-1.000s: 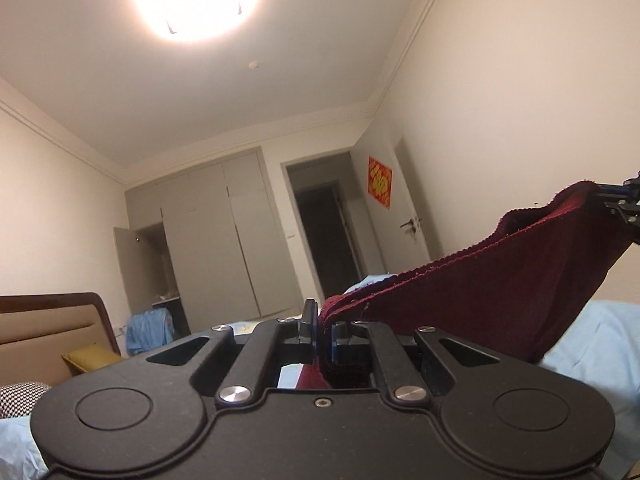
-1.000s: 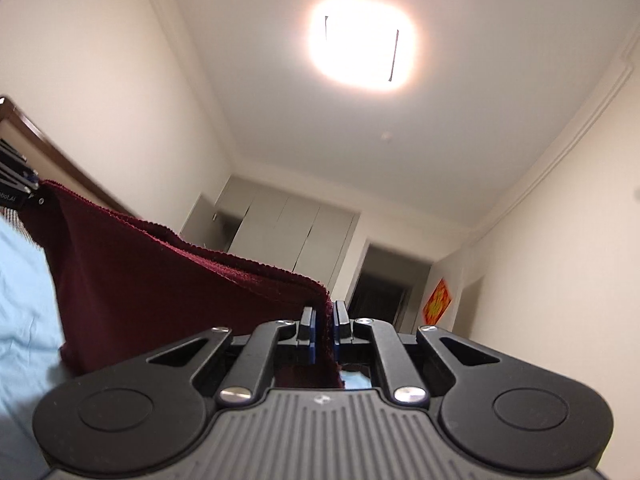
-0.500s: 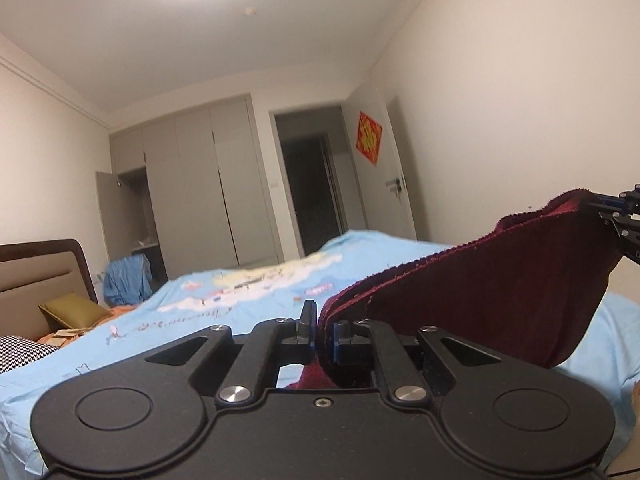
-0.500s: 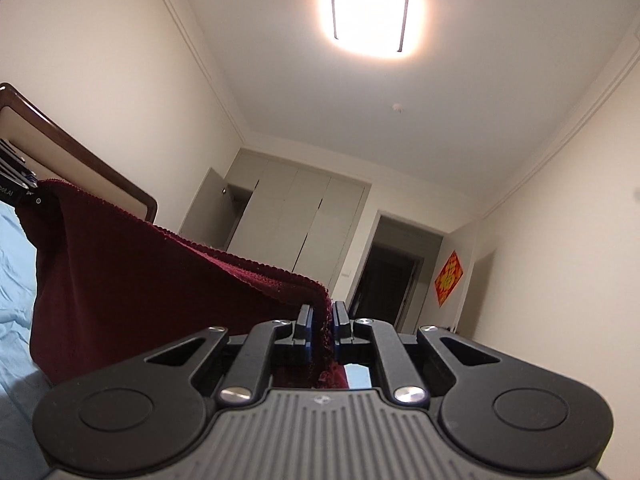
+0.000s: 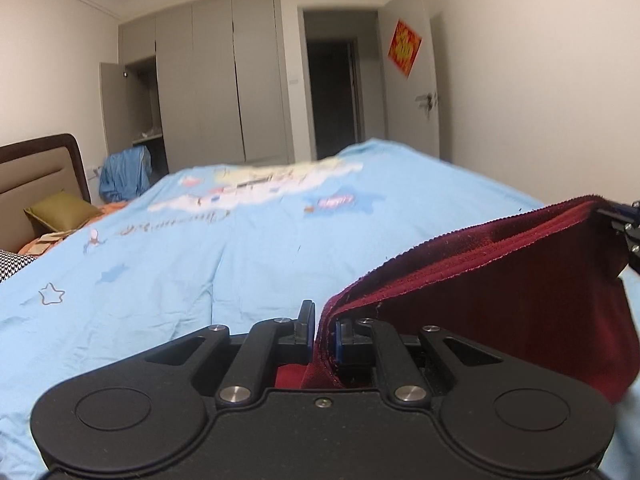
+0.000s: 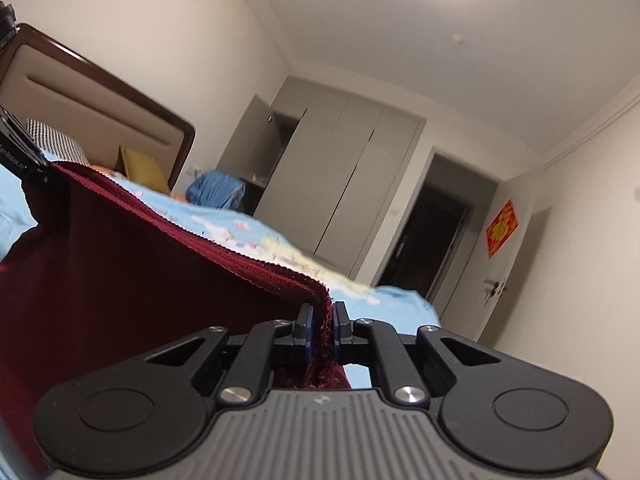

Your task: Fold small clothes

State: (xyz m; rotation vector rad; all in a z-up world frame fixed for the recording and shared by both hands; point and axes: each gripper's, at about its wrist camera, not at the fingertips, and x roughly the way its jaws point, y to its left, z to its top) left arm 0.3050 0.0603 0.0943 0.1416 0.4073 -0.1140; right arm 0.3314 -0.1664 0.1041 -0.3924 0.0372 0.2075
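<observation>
A dark red garment point(image 5: 500, 292) hangs stretched between both grippers above the light blue bed cover point(image 5: 248, 248). My left gripper point(image 5: 322, 326) is shut on one top corner of it. The other corner is pinched by the right gripper point(image 5: 624, 228) at the right edge of the left wrist view. In the right wrist view my right gripper point(image 6: 322, 322) is shut on the dark red garment point(image 6: 132, 276), whose ribbed hem runs left to the left gripper point(image 6: 28, 160). The garment's lower part hangs out of sight.
A brown padded headboard point(image 5: 36, 184) with an olive pillow point(image 5: 64, 210) and a checked pillow point(image 6: 56, 144) stands at the left. Grey wardrobes point(image 5: 216, 88), a blue bundle of cloth point(image 5: 124, 176), a dark doorway point(image 5: 336, 96) and a white door point(image 5: 420, 92) lie beyond the bed.
Both cameras have tilted down from the ceiling, so the bed now fills the left wrist view. The garment stays stretched between the two shut grippers and has come lower.
</observation>
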